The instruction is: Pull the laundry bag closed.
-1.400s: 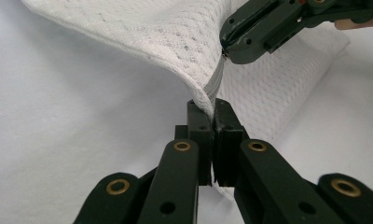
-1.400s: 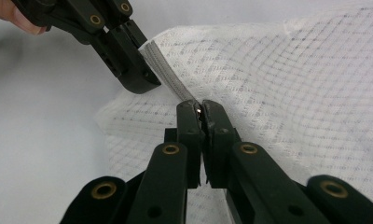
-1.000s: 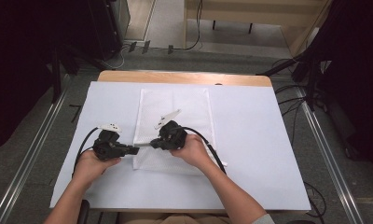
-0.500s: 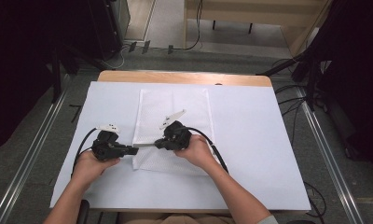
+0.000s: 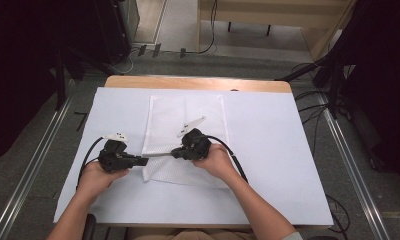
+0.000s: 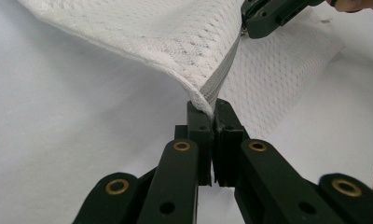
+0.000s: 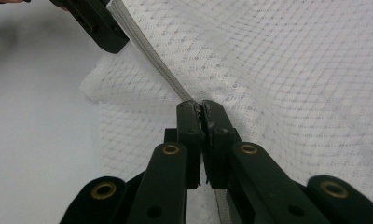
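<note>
A white mesh bag (image 5: 185, 117) lies flat on the white sheet, its near edge lifted. My left gripper (image 5: 144, 161) is shut on the bag's near left corner, at the end of the grey zipper (image 6: 220, 77). Its jaws (image 6: 211, 108) pinch that mesh fold. My right gripper (image 5: 174, 153) faces it from the right, shut on the zipper (image 7: 152, 58) at what looks like the slider (image 7: 199, 107). The zipper runs taut between the two grippers. The left gripper view shows the right gripper (image 6: 257, 21) at the top; the right gripper view shows the left gripper (image 7: 100, 28) at top left.
A white sheet (image 5: 268, 150) covers most of the wooden table (image 5: 198, 84). Cables trail from both grippers over the sheet. Metal rails (image 5: 33, 165) run along the floor on both sides, with dark equipment and cables beyond the far edge.
My right gripper has shifted a little to the right, away from the left gripper, and the stretch of zipper between them is longer. The left hand has stayed put.
</note>
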`<state>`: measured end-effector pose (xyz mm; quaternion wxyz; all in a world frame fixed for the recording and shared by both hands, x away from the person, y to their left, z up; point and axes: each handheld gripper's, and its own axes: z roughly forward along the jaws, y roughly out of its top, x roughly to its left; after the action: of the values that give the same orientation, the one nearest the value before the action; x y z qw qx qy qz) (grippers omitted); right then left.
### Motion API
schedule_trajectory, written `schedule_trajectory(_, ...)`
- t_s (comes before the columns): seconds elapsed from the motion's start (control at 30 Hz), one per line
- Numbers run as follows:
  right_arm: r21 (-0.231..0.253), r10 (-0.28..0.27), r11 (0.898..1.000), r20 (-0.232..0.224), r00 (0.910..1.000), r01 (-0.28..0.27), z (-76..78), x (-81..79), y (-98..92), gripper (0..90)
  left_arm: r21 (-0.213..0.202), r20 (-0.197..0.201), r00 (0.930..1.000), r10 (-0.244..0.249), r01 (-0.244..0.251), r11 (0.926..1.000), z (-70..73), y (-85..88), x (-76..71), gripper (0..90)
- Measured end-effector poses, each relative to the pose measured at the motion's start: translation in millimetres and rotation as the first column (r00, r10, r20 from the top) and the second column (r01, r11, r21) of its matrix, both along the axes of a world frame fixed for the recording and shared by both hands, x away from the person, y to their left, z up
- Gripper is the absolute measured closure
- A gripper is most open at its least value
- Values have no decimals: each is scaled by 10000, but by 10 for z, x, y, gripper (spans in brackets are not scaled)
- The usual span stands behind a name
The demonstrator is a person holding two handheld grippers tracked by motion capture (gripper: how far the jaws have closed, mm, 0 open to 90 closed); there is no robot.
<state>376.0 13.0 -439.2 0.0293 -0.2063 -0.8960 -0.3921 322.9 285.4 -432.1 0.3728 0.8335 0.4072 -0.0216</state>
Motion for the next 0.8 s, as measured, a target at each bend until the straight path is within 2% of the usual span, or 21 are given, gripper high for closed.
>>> schedule_trajectory(0.1,-24,-81,10000,-110,9999,80,-17,0,-24,884,11,-4,10000,1,-1,10000,-3,4,-1,885)
schedule_trajectory(0.37,-87,-39,10000,-30,10000,39,-24,-11,-94,884,-38,82,9999,-71,71,10000,7,16,-14,885)
schedule_trajectory(0.57,44,-173,9998,-146,9997,174,-32,-10,-163,884,-45,73,9999,-118,118,9999,6,15,-11,885)
schedule_trajectory(0.67,-75,-164,9998,-35,9999,164,-31,-14,-172,884,-28,72,10000,-19,19,10000,9,30,-13,885)
schedule_trajectory(0.8,-46,-263,9996,-120,9996,262,-34,-3,-202,884,-28,53,10000,-38,38,10000,5,34,-13,885)
